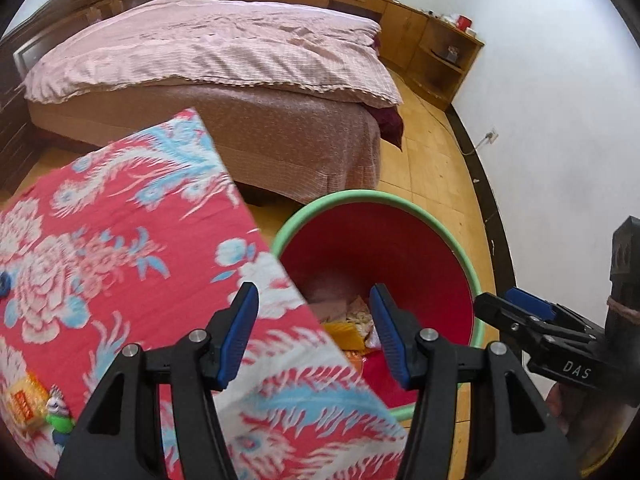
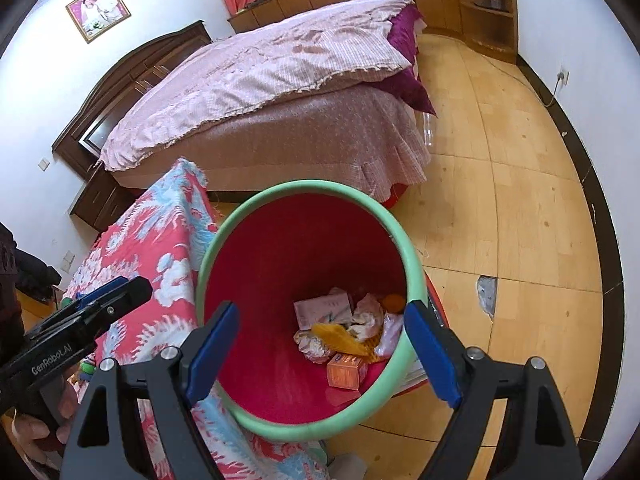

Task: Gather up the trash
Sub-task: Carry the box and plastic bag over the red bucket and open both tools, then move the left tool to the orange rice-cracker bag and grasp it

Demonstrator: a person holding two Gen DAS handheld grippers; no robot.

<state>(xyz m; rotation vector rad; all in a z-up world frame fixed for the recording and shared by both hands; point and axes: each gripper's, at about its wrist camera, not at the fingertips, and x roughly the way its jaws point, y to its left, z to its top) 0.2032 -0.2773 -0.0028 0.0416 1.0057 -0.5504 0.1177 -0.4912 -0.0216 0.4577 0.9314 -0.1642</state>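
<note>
Bin [image 2: 412,264], red inside with green rim, on wooden floor beside a table draped in red floral cloth [image 1: 120,240]; contains 1 orange box [image 2: 346,370], yellow wrapper [image 2: 344,340], crumpled papers. Left gripper [image 1: 314,328]: jaws partly open, empty. Right gripper [image 2: 320,352]: jaws wide open, empty, over the bin.

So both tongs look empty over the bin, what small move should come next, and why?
Probably swing the left tongs back toward the orange packet on the floral cloth: both tongs are open and empty, the bin already holds wrappers, and that packet remains out.
</note>
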